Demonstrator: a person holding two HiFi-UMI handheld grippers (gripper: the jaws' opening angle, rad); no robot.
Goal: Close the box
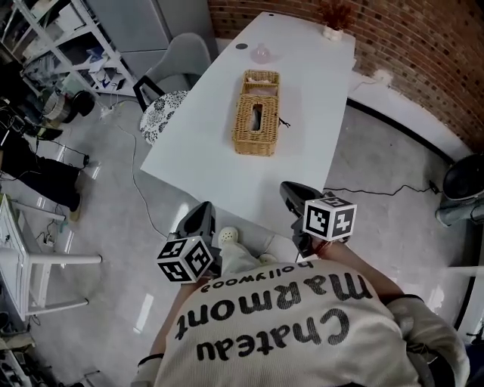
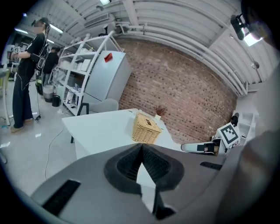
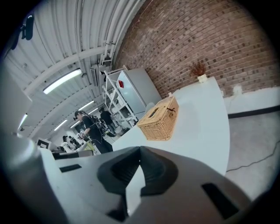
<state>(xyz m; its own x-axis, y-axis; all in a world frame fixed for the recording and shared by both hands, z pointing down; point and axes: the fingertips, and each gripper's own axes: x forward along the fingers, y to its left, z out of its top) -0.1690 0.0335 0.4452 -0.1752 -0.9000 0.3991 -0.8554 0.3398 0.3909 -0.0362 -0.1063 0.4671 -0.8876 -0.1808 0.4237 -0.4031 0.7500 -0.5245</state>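
A woven wicker box (image 1: 255, 125) lies in the middle of the white table (image 1: 204, 166), with a dark slot in its top. A smaller wicker part (image 1: 261, 81) sits against its far end; I cannot tell whether that is a lid or a separate basket. The box also shows ahead in the left gripper view (image 2: 146, 127) and the right gripper view (image 3: 160, 118). My left gripper (image 1: 203, 217) (image 2: 142, 146) and right gripper (image 1: 292, 195) (image 3: 140, 151) hang close to my body, short of the table's near edge, both shut and empty.
A grey chair (image 1: 181, 57) and a patterned seat (image 1: 160, 113) stand at the table's left side. A pink object (image 1: 261, 53) and a potted dried plant (image 1: 333, 18) sit at the far end. Cables run across the floor; a person (image 2: 26, 74) stands by shelves.
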